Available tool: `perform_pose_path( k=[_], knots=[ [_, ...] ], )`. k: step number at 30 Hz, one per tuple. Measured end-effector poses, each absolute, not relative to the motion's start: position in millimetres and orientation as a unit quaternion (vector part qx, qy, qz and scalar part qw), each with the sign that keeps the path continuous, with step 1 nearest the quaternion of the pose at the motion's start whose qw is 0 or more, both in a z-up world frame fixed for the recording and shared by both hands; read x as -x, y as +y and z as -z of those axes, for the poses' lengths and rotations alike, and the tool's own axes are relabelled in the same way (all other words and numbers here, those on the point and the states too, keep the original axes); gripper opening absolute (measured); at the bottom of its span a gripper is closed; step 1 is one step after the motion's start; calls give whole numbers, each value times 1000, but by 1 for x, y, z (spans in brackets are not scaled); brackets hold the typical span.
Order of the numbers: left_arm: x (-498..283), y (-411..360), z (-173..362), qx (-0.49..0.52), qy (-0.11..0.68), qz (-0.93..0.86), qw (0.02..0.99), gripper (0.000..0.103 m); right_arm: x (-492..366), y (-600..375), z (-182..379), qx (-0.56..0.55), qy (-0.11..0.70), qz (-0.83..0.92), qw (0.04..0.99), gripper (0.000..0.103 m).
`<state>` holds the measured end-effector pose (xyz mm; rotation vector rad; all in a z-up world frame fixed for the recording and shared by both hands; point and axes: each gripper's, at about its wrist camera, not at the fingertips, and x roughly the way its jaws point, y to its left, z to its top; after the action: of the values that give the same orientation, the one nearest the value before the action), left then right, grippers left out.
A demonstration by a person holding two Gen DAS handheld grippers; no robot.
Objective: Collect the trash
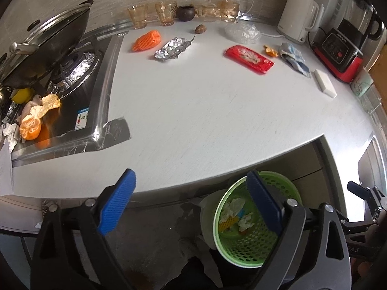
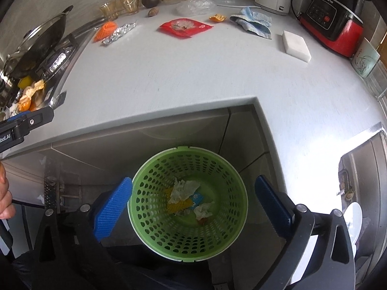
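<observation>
White countertop (image 1: 205,111) bears red wrapper (image 1: 249,58), foil (image 1: 173,48), orange net (image 1: 147,40), sponge (image 1: 324,83).

Left wrist view: above the counter (image 1: 205,101) edge, facing the back wall. Right wrist view: close over the green basket (image 2: 188,200), looking down. Shared: counter, basket.

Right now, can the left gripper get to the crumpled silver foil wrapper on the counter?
Probably yes. The left gripper is open and empty at the counter's near edge, and the white countertop between it and the crumpled silver foil wrapper is bare. It only needs a forward reach.
</observation>
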<state>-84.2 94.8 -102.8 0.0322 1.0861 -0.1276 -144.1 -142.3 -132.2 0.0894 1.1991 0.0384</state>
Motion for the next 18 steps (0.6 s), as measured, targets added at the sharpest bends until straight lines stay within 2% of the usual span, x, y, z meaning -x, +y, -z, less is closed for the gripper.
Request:
perform_pose_path(
  k=[8,18],
  knots=[
    [59,84,98,-11,496,67,865,95,105,-161,128,-45,556,-46,829,101],
    [-11,79,103,-17,483,66,873,95,22,-176,132,-6,543,-120,831,101]
  ],
)
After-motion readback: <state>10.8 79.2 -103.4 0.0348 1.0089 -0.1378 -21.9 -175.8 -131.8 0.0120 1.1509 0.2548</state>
